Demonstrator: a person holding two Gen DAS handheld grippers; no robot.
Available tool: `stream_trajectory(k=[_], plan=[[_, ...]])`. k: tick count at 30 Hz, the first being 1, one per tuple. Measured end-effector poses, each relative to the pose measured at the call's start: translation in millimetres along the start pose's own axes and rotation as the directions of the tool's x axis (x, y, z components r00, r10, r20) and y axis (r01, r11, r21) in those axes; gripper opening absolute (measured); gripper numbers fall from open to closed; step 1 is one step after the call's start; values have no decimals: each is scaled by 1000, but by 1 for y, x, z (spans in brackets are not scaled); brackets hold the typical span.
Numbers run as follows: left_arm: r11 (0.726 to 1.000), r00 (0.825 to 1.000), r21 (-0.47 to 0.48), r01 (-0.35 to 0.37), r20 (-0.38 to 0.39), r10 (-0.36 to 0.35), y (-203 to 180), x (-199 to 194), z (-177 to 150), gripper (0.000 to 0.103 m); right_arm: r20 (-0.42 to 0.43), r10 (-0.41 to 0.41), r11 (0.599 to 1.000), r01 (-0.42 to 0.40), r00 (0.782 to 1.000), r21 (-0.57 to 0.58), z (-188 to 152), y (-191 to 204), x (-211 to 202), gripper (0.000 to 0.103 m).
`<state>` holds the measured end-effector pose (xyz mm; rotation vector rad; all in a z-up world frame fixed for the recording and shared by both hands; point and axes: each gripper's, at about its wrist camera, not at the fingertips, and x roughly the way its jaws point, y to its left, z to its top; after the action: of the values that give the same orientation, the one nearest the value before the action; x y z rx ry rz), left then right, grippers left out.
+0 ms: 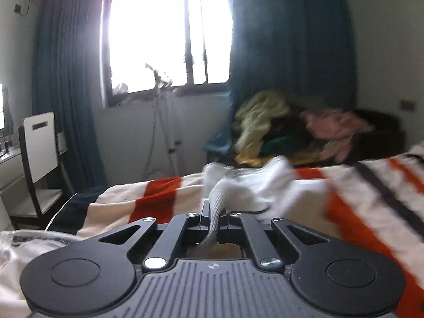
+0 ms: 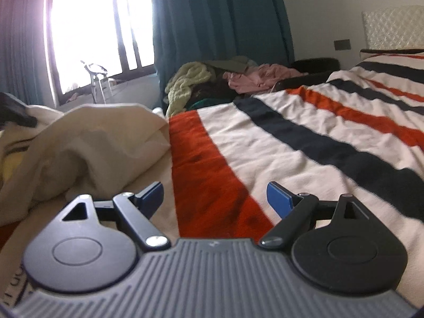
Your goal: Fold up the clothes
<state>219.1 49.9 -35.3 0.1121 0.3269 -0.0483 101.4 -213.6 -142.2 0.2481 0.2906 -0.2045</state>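
Observation:
My left gripper (image 1: 214,209) is shut on the ribbed edge of a white garment (image 1: 254,182), which trails away blurred over the striped bedspread (image 1: 371,198). My right gripper (image 2: 214,198) is open and empty, with blue pads (image 2: 278,198), low above the red stripe of the bedspread (image 2: 304,143). A cream garment (image 2: 87,143) lies crumpled to its left; more pale cloth (image 1: 16,259) shows at the lower left of the left wrist view.
A pile of clothes, yellow-green (image 2: 185,82) and pink (image 2: 259,76), sits beyond the bed by the teal curtain (image 2: 217,18). It also shows in the left wrist view (image 1: 265,122). A white chair (image 1: 39,153) stands left near the window (image 1: 164,31). A headboard (image 2: 392,26) is at right.

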Motion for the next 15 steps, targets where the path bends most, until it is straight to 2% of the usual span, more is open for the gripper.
stream_trajectory(k=[3,6,8,9,11,13,15], plan=[[999,998,-14,48,32,-47,-21,-72,-29,2,24,-4,1000,4,1000,2,8,-4,-16,87],[995,996,-60,85,-7,-85,-42,-119,-70,2,46,-3,1000,3,999,5,16,-9,-33,87],[988,991,-119,100,-73,-109,-45,-130,-94,2,62,-3,1000,2,998,7,22,-12,-45,87],[983,984,-146,111,-125,-130,-45,-129,-103,2,69,-3,1000,2,998,8,24,-14,-51,87],[982,969,-145,116,-199,-144,-47,-125,-117,2,85,-2,1000,2,996,10,30,-17,-62,87],[991,965,-93,96,-235,-115,-54,-119,-119,3,73,13,1000,-15,997,20,34,-21,-72,87],[987,962,-130,93,-244,-122,-57,-119,-116,9,38,48,998,-49,998,31,36,-27,-81,87]])
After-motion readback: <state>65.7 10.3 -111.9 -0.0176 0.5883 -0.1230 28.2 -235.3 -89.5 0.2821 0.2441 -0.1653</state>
